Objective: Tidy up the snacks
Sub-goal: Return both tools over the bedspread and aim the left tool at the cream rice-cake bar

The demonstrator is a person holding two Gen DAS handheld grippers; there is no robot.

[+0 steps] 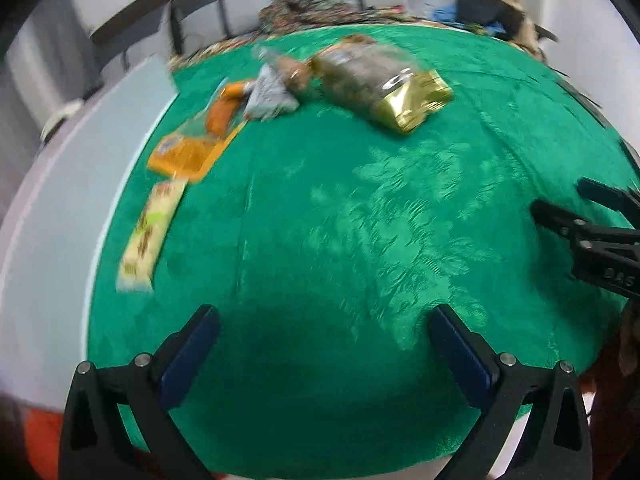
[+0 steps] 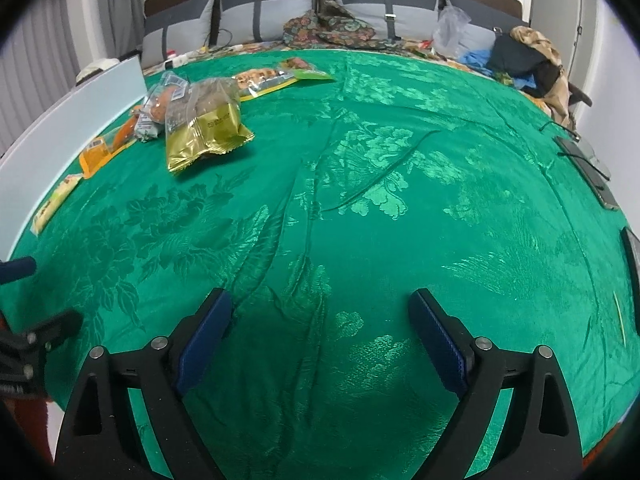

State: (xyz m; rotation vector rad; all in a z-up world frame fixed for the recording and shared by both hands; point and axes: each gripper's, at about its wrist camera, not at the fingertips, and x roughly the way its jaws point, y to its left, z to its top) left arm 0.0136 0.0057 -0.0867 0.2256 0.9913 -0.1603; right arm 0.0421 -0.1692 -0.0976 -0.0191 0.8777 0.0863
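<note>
Several snack packs lie at the far left of a green patterned cloth (image 2: 360, 200). A gold and clear bag (image 2: 208, 128) lies nearest; it also shows in the blurred left wrist view (image 1: 384, 88). Beside it are an orange pack (image 1: 200, 140), a grey wrapper (image 1: 268, 96) and a pale yellow bar (image 1: 148, 232). A yellow-green pack (image 2: 276, 76) lies farther back. My left gripper (image 1: 320, 328) is open and empty above bare cloth. My right gripper (image 2: 320, 312) is open and empty, also over bare cloth, and shows at the right edge of the left wrist view (image 1: 560, 204).
A pale grey board (image 2: 80, 112) runs along the cloth's left edge. Phones and a cable (image 2: 588, 164) lie at the right edge. Clothes, bags and cushions (image 2: 332, 24) are piled behind the cloth by a headboard.
</note>
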